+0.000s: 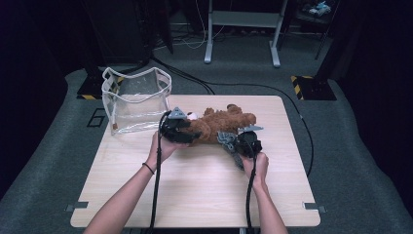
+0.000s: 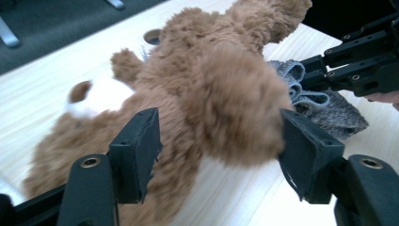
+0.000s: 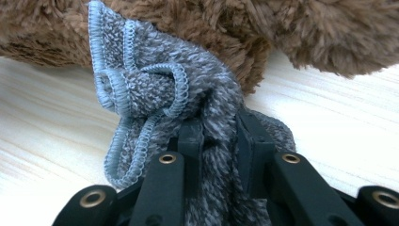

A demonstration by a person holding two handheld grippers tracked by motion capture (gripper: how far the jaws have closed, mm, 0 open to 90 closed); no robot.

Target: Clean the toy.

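A brown plush toy (image 1: 221, 124) lies on its side on the wooden table (image 1: 195, 195). My left gripper (image 1: 191, 135) stands at its left end. In the left gripper view the jaws (image 2: 219, 155) are spread around a furry limb of the plush toy (image 2: 207, 80) without squeezing it. My right gripper (image 1: 234, 144) is at the toy's front right, shut on a grey knitted cloth (image 1: 226, 138) with pale blue trim. The right gripper view shows that cloth (image 3: 155, 84) pinched between the pads (image 3: 219, 141), bunched up against the plush toy (image 3: 282, 33).
A clear plastic bag (image 1: 136, 100) with white trim stands open at the table's back left corner. Cables trail from both grippers toward the front edge. A round hole (image 2: 151, 36) sits in the tabletop behind the toy.
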